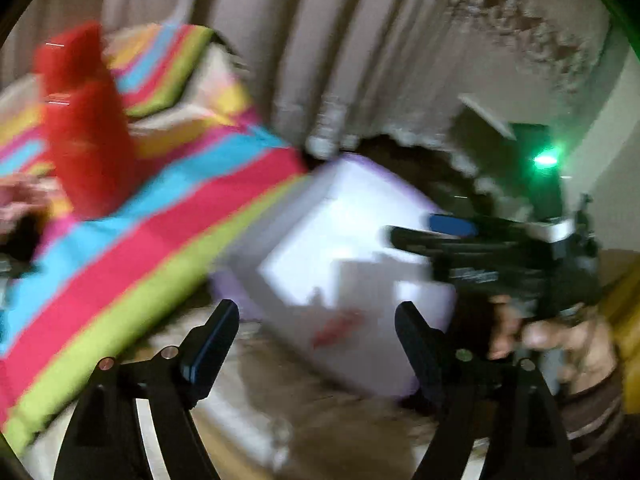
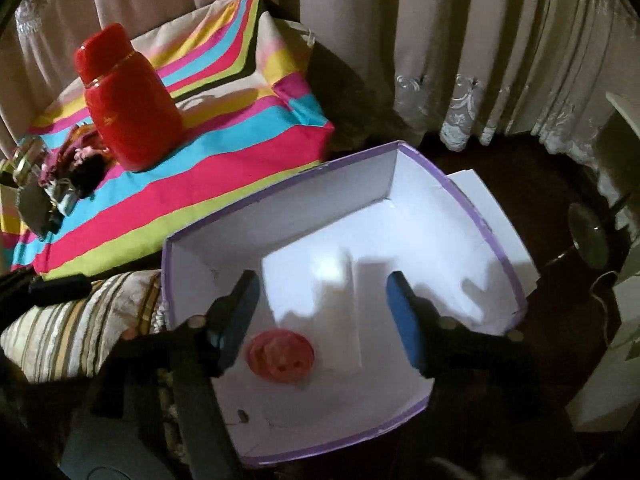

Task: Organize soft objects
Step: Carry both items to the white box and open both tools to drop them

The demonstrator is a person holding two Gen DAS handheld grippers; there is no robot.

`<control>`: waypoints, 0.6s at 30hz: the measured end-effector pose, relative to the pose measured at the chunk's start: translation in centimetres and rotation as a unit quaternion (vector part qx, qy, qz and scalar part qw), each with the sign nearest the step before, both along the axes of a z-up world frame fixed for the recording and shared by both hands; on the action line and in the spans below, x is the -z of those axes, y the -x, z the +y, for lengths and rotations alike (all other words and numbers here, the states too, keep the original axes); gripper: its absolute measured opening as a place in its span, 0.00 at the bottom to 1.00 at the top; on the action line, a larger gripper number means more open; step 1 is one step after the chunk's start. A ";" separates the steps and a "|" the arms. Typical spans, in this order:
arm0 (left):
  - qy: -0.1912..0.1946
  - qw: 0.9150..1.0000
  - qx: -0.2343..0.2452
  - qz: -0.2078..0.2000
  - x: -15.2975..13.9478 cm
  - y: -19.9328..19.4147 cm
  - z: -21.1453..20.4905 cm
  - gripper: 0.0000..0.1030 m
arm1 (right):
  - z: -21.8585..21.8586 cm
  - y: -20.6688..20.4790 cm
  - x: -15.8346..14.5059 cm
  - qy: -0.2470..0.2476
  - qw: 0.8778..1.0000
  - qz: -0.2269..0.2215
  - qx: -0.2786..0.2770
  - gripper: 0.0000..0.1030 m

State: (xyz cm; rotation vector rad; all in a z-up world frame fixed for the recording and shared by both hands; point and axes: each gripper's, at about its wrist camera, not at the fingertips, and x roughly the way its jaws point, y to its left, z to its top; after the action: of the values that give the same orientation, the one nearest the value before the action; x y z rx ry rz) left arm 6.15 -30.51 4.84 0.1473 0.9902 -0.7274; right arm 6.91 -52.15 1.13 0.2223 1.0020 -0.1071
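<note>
A white box with a purple rim (image 2: 280, 200) stands open beside a bed-like surface. On its floor lies a round pink soft thing (image 2: 280, 354). My right gripper (image 2: 323, 280) hangs open over the box; the pink thing lies below and between its fingers, untouched. The left wrist view is blurred. There my left gripper (image 1: 316, 312) is open and empty before the same box (image 1: 360, 208), where a red smear (image 1: 336, 328) shows inside. The right gripper (image 1: 416, 232) and the hand holding it (image 1: 560, 340) reach in from the right.
A striped multicoloured cloth (image 2: 224, 160) lies left of the box, with a tall red jar (image 2: 128, 112) on it and a small heap of doll-like things (image 2: 80, 164) at its left edge. A striped cushion (image 2: 80, 320) lies by the box. Curtains (image 2: 440, 40) hang behind.
</note>
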 end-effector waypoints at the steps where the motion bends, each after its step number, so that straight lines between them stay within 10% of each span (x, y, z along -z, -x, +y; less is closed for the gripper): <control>1: -0.019 0.999 -0.025 -0.016 -0.3 -0.1 1.9 0.79 | 0.3 0.0 0.1 -0.014 1.000 -0.001 -0.006 0.68; 5: -0.082 0.983 -0.139 -0.082 -0.8 -0.7 11.7 0.79 | 3.2 -0.1 0.6 -0.072 0.996 -0.020 -0.049 0.69; 11: -0.229 0.888 -0.352 -0.185 -0.7 3.6 31.2 0.79 | 8.9 -0.2 2.2 -0.154 0.975 -0.038 -0.157 0.70; 18: -0.032 0.903 -0.424 -0.053 3.5 6.6 42.9 0.79 | 10.2 0.1 2.1 -0.203 0.961 -0.033 -0.186 0.72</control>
State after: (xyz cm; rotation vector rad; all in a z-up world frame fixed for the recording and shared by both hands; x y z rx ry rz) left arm -0.49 12.43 1.30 -0.1870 0.8615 0.1163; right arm 6.76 -41.93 -0.99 0.4036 0.9769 0.4516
